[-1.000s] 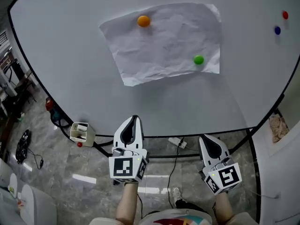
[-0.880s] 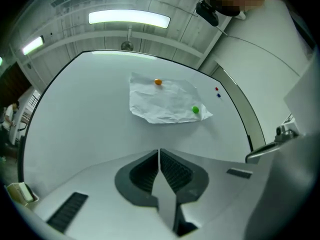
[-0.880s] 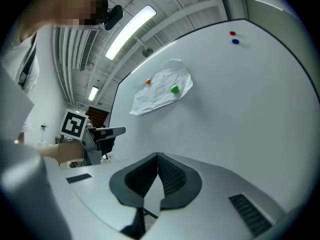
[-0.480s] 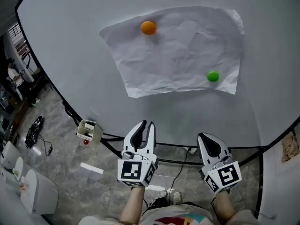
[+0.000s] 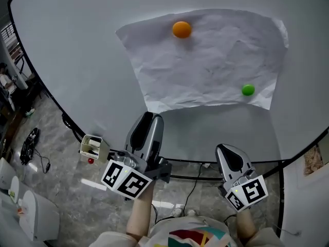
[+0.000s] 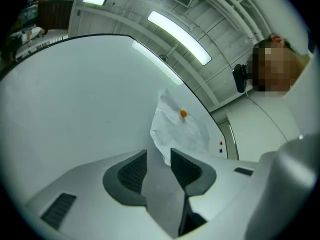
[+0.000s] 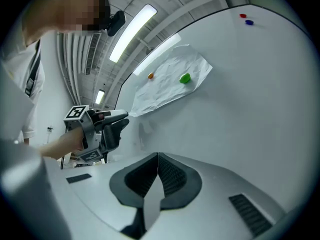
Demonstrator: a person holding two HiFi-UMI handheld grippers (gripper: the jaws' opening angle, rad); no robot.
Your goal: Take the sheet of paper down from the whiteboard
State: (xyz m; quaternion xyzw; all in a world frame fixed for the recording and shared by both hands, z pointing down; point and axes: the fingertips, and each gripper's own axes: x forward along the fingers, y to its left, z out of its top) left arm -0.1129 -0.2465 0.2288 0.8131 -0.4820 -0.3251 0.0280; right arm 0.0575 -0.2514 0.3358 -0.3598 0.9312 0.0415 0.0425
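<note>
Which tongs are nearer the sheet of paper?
Left. The left tongs, jaws just opened and empty, sit below the sheet of paper, at its lower-left corner; the right tongs are lower, farther off.

- The grey left gripper (image 5: 150,120) with its marker cube has risen toward the lower left corner of the crumpled white paper sheet (image 5: 211,60) and rolled sideways.
- Its jaws have just been opening, with nothing between them.
</note>
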